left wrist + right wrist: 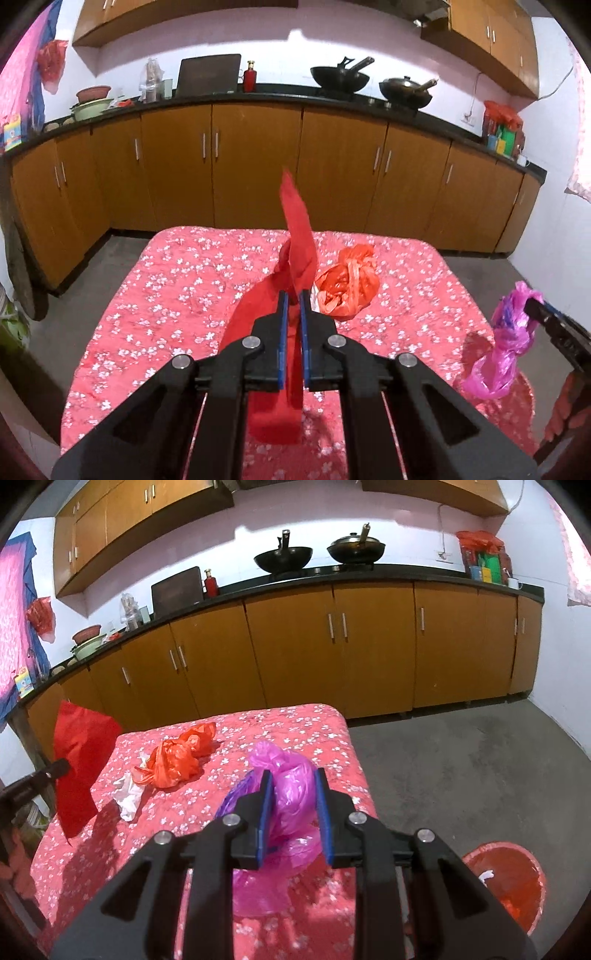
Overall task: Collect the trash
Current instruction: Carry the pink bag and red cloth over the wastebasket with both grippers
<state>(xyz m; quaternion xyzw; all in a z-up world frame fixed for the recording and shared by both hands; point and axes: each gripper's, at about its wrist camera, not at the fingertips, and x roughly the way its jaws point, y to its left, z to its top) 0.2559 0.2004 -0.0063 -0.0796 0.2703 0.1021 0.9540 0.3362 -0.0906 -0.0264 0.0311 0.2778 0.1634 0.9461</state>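
Kitchen, pink floral-cloth tabletop (pixel 184 280) before brown cabinets. Left gripper (pixel 294 295) clenched on flat red paper sheet (pixel 297 236), lifted above tabletop. Right gripper (pixel 293 779) grasping crumpled magenta plastic bag (pixel 290 794). Orange crumpled plastic bag (pixel 347 282) lies mid-tabletop; red round bin (pixel 511 878) on floor beside tabletop.

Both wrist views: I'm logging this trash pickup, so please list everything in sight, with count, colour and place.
Red sheet: one, red, held above the table.
Pink bag: one, magenta, held over the table's right side.
Orange bag: one, orange, on the table.
White paper: one, crumpled beside the orange bag.
Table: one, pink floral cover.
Red bucket: one, on the floor, right of the table.
Woks: two, black, on the counter.
Left gripper: shut on the red sheet.
Right gripper: shut on the pink bag.
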